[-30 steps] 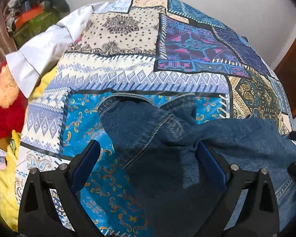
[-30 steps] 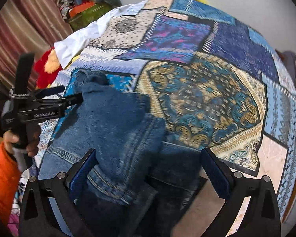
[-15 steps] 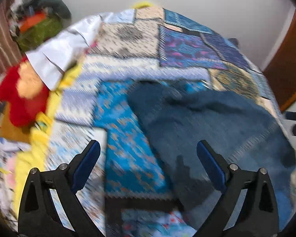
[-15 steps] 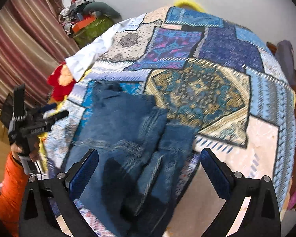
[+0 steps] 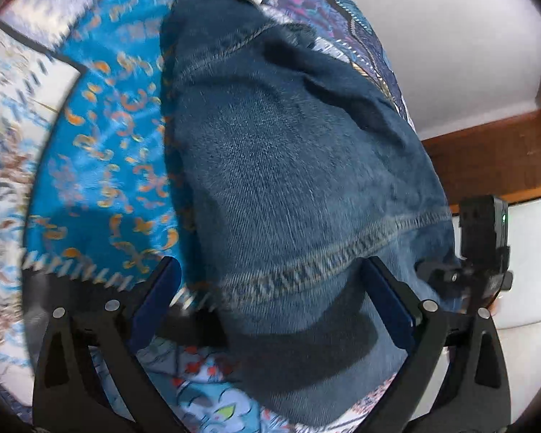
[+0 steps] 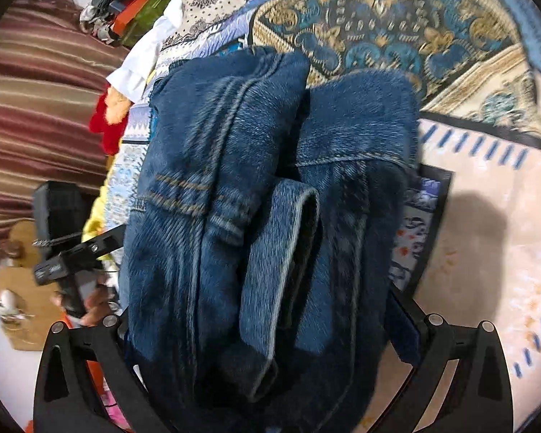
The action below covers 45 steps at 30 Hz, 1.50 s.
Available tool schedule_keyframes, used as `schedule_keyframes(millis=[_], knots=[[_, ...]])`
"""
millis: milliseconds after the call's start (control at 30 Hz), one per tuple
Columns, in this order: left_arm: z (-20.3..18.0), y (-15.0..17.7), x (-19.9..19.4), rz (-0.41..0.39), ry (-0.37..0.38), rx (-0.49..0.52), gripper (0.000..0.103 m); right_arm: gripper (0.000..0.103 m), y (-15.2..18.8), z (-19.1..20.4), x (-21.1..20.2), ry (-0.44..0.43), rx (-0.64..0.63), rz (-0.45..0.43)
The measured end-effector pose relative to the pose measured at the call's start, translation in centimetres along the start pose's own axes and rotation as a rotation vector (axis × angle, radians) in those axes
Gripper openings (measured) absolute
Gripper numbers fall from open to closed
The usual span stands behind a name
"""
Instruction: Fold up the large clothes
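**Both jaws wide over the jeans, nothing gripped**

Our jaws stand spread on both sides: the left gripper (image 5: 270, 297) hangs released over the near hem end of the jeans (image 5: 288, 187), and the right gripper (image 6: 263, 328) is likewise unclenched, with denim bulking up between its fingers but not pinched, as far as we can tell.

The jeans lie on the patterned bedspread (image 5: 101, 151), near its edge, already doubled into a thick bundle; from the right wrist view we see layered legs, a stitched seam and a loose cuff (image 6: 292, 238) curling on top.

We judge the fold is nearly made and wants tidying or one more turn. To do it well we should take all layers of one end squarely in the left gripper, not just the top ply, tuck the curled cuff flat first, and keep both ends level so the bundle does not slump off the bedspread's edge.
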<state>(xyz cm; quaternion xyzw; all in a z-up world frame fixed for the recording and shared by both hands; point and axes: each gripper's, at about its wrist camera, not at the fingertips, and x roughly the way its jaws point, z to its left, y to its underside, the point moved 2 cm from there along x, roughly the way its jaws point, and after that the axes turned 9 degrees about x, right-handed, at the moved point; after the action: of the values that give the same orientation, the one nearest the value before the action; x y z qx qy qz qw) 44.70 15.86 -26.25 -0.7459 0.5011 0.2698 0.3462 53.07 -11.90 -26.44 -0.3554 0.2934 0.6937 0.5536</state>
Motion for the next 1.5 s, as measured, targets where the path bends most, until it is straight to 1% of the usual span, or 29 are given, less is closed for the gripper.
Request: schedule_keyframes(millis=[100,200,233,300,333,367,400,433,500,600,733,800,933,967,1033,1067,1133,1233,1333,1433,1500], knots=[[0.0,-0.5,1.8,0.015,0.021,-0.022,0.103,0.103,-0.7,0.5,1.0,0.010,0.003,0.000],[0.5,-0.8,3.2,0.029,0.097,-0.070,0.103,0.103,-1.3,0.8,1.8,0.016,0.005,-0.006],[0.8,-0.9,3.7,0.035,0.130,-0.100,0.103,0.103,-1.4,0.9,2.0,0.013,0.006,-0.011],[1.1,-0.9,4.1,0.032,0.168,-0.140,0.101,0.102,-1.5,1.2,2.3,0.007,0.012,-0.030],[1.0,-0.9,4.0,0.022,0.170,-0.143,0.099,0.100,-1.5,1.4,2.4,0.000,0.013,-0.040],[0.9,-0.8,3.8,0.017,0.160,-0.134,0.096,0.096,-1.5,1.5,2.5,-0.011,0.016,-0.046],[0.7,-0.9,3.2,0.005,0.136,-0.112,0.091,0.088,-1.4,1.5,2.6,-0.028,0.025,-0.047],[0.2,-0.8,2.7,-0.007,0.111,-0.086,0.089,0.084,-1.2,1.4,2.6,-0.046,0.039,-0.044],[-0.9,-0.7,1.7,-0.017,0.075,-0.037,0.079,0.072,-0.7,1.7,2.4,-0.065,0.056,-0.041],[-3.2,-0.4,-0.6,-0.059,0.027,0.049,0.072,0.066,-0.1,2.4,1.5,-0.068,0.048,-0.053],[-7.2,-1.2,-4.2,-0.121,-0.045,0.163,0.069,0.060,0.9,4.8,-0.1,-0.076,0.018,-0.090],[-8.8,-1.3,-6.3,-0.151,-0.064,0.195,0.068,0.058,1.4,6.6,-1.3,-0.080,-0.010,-0.120],[-10.9,-1.9,-12.2,-0.240,-0.072,0.230,0.068,0.057,2.4,10.4,-4.3,-0.125,-0.045,-0.173],[-10.8,-2.6,-13.7,-0.255,-0.072,0.235,0.067,0.057,2.6,11.6,-5.1,-0.133,-0.061,-0.191],[-11.4,-2.2,-16.9,-0.296,-0.086,0.257,0.067,0.057,3.3,14.2,-6.3,-0.138,-0.103,-0.232],[-10.6,-1.5,-18.3,-0.312,-0.091,0.266,0.068,0.057,3.5,15.1,-6.7,-0.138,-0.118,-0.244],[-10.2,-0.6,-20.5,-0.336,-0.105,0.275,0.068,0.057,4.1,17.3,-7.1,-0.147,-0.144,-0.265],[-9.0,0.7,-22.3,-0.349,-0.136,0.274,0.068,0.057,5.0,19.4,-6.4,-0.159,-0.166,-0.269],[-6.9,2.3,-22.7,-0.330,-0.169,0.259,0.068,0.057,6.1,20.4,-4.3,-0.163,-0.171,-0.243],[-3.2,3.9,-21.8,-0.284,-0.191,0.215,0.068,0.057,6.7,20.6,-0.9,-0.159,-0.156,-0.195],[-0.7,4.5,-20.4,-0.254,-0.201,0.185,0.068,0.056,6.5,20.8,2.2,-0.146,-0.142,-0.156]])
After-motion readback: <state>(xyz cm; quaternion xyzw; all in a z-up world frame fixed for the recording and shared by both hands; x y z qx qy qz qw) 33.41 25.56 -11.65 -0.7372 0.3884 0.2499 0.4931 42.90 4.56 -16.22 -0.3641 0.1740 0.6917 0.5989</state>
